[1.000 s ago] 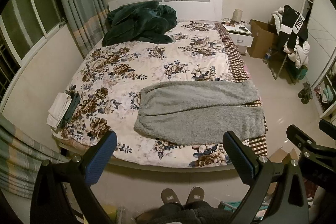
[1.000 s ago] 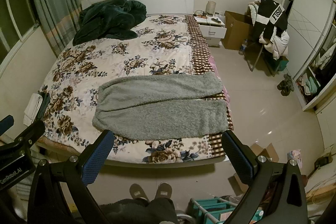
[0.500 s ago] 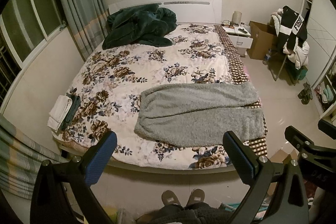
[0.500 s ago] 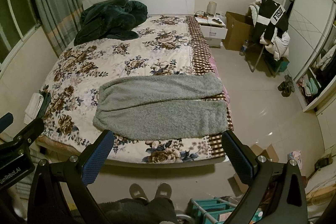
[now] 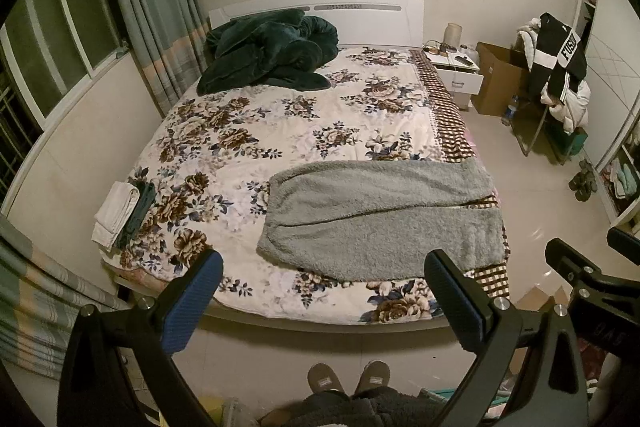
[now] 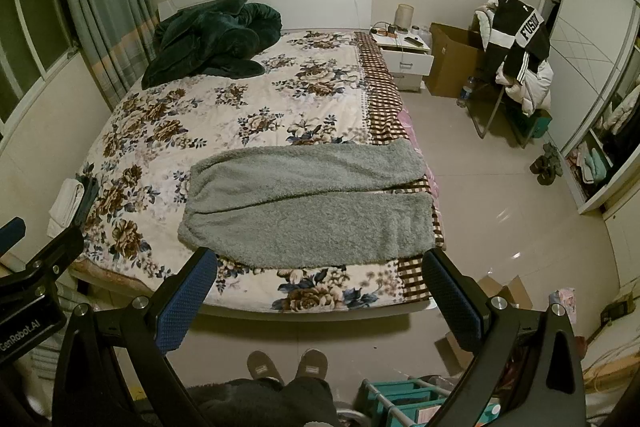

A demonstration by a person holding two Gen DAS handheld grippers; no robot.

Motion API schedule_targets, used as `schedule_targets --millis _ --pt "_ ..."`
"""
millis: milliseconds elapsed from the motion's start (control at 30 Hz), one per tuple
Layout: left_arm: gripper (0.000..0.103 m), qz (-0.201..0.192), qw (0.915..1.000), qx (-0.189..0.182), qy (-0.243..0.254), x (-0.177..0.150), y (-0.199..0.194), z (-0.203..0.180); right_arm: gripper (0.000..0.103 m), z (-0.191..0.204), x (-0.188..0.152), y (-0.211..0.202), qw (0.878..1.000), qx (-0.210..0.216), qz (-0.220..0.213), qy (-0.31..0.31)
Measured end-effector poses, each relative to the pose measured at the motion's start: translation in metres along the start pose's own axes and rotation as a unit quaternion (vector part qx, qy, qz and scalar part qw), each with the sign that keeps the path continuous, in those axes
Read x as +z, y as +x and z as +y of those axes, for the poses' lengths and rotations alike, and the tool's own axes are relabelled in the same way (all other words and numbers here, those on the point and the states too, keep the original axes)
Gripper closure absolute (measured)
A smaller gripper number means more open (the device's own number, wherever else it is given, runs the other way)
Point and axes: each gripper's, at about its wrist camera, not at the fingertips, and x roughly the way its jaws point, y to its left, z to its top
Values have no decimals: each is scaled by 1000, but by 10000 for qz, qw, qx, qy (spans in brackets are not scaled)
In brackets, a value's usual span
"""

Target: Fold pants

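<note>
Grey fleece pants (image 5: 380, 215) lie flat across the near end of the bed, waist to the left, both legs reaching the right edge; they also show in the right wrist view (image 6: 312, 203). My left gripper (image 5: 324, 303) is open and empty, held above the floor in front of the bed's foot. My right gripper (image 6: 320, 301) is open and empty too, at the same distance from the bed. Neither touches the pants. The right gripper's body (image 5: 592, 279) shows at the right of the left wrist view.
The floral bedspread (image 5: 280, 131) covers the bed. A dark green blanket (image 5: 268, 51) is heaped at the headboard. Folded white and dark clothes (image 5: 120, 211) sit at the bed's left corner. A nightstand (image 6: 404, 51), a clothes-laden chair (image 6: 516, 55) and a teal rack (image 6: 404, 399) stand to the right.
Both views have tilted down slightly, so the bed and pants sit a little higher in frame. The pants have not moved and both grippers stay open.
</note>
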Motion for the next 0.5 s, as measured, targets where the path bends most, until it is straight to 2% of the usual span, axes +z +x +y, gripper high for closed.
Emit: schedule_targets --millis 500 --pt "0 -32 10000 -2 14 -5 -1 1 0 -2 0 -3 10000 22 -13 0"
